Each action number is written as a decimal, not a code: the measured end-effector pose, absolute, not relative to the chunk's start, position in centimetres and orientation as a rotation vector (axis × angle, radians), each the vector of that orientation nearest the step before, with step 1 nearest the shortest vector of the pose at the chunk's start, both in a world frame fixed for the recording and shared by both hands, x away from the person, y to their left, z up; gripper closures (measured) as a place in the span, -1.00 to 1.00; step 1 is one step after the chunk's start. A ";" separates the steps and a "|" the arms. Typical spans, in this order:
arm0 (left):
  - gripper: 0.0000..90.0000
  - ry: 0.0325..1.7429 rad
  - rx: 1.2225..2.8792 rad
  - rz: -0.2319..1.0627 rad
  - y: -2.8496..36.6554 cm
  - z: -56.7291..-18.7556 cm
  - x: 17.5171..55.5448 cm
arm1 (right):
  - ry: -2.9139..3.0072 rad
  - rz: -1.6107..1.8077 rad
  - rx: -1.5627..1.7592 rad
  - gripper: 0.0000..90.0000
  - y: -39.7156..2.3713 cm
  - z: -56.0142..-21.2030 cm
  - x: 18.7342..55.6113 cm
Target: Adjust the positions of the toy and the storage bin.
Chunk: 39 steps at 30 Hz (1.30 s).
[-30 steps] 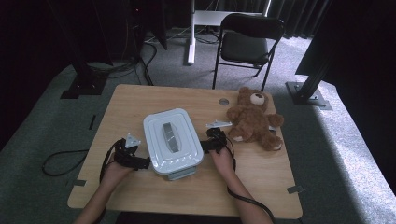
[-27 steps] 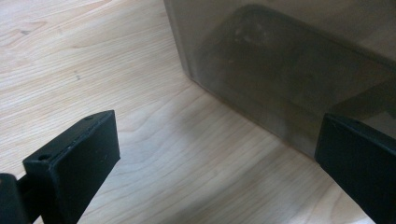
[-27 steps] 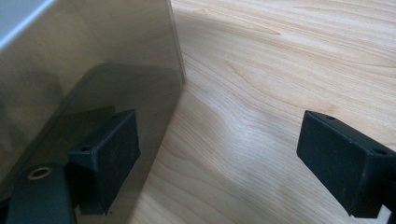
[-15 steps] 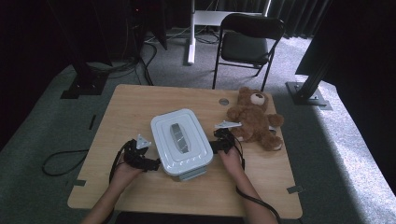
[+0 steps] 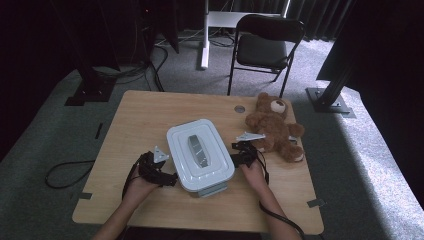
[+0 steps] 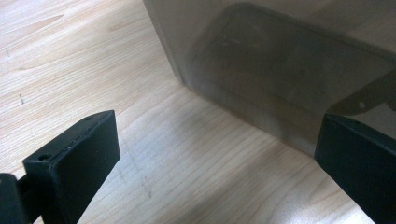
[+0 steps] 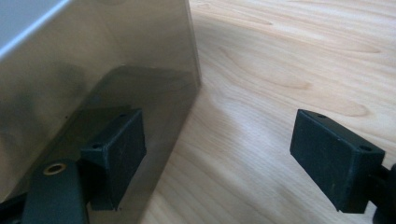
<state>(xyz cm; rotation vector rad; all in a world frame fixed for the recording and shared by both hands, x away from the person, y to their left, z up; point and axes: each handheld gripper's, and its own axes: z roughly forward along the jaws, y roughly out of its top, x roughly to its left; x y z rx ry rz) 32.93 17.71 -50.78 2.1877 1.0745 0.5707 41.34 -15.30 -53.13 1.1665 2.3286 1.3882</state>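
A grey lidded container [image 5: 200, 155] is sitting a little below the middle of the high view, on the wooden table [image 5: 145, 115], turned slightly askew, with a darker handle on its pale lid. The left claw [image 5: 167, 177] is lying at the container's lower left edge, and the right claw [image 5: 237, 159] is lying at its right edge — one on each flank, each held in a person's hand coming up from the bottom of the frame. In the left claw view the two black jaws are standing wide apart at the lower corners, nothing pressed between them; the container's dull side wall [image 6: 280, 70] is filling the upper right, with bare wood in the gap. In the right claw view the jaws are likewise spread — they have just been closing a little, yet no thing is being gripped: the left jaw is sitting just beside the container's glossy wall [image 7: 102, 70], which is mirroring it, while the right jaw is hanging over bare table. A brown teddy bear [image 5: 272, 125] is lying at the right of the high view, near the right claw.
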 end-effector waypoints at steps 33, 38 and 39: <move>-0.99 1.092 2.134 0.540 21.1 -51.4 29.6 | 2.403 1.372 1.067 -0.64 -11.7 -52.9 40.7; -0.99 1.110 2.130 0.517 22.3 -52.7 30.0 | 2.381 1.288 1.085 -0.71 -12.2 -51.8 40.3; -0.99 1.115 2.137 0.534 22.6 -52.9 30.1 | 2.367 1.274 1.080 -0.70 -12.3 -51.5 40.2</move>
